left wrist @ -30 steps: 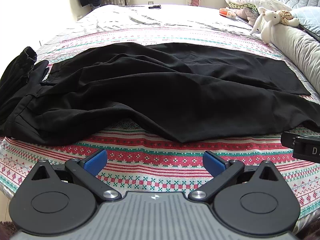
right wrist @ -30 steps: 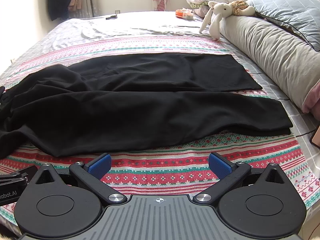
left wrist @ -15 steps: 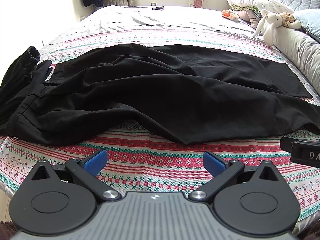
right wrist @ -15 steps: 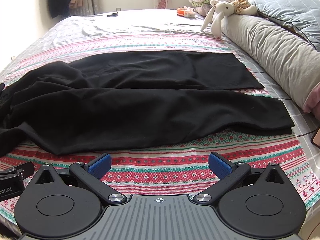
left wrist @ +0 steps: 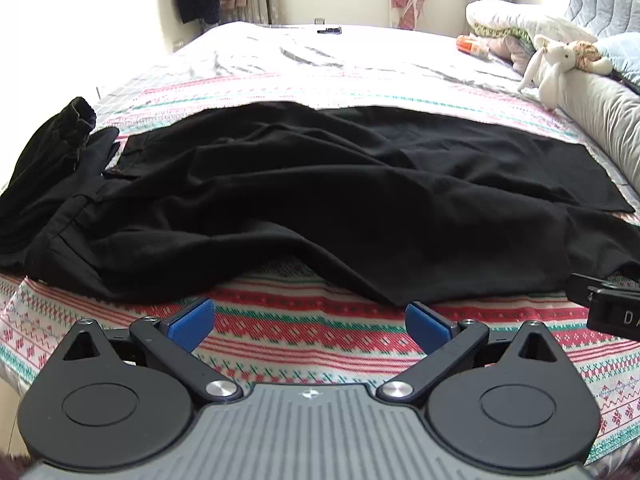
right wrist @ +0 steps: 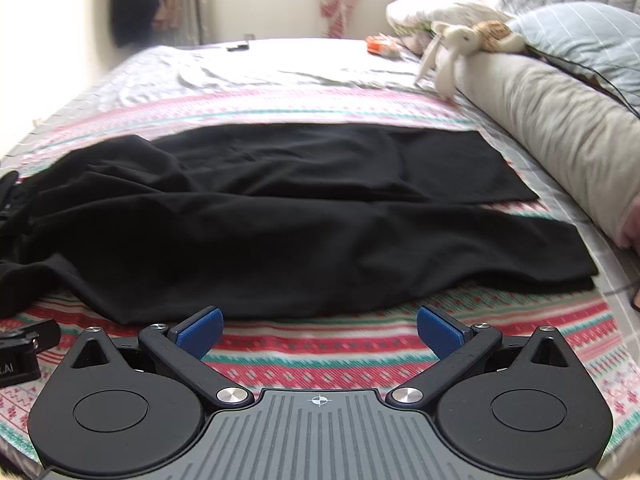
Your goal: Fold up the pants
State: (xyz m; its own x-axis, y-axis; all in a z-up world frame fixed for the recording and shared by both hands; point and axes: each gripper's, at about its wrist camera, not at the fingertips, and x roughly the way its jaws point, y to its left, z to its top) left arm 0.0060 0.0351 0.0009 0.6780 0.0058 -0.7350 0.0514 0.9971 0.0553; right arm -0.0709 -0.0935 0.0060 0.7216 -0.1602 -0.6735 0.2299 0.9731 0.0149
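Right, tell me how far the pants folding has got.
Done: the black pants are spread across the patterned blanket, legs side by side, waist end bunched. In hand: nothing; the left gripper and right gripper are open, short of the near edge. Left: every fold, probably starting by bringing one leg over the other.

black pants (left wrist: 320,200) spread flat (rumpled), fingers (left wrist: 192,322) apart

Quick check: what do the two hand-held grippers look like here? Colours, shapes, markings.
Both look identical. The left hand-held gripper and right hand-held gripper each have blue pads on black linkage arms with silver pivot bolts, two round black housings with triangular cutouts, and a ribbed grey centre plate bearing a small crosshair mark. Each appears at the edge of the other's view as a black block with partial white lettering. No cables or sleeves are visible.
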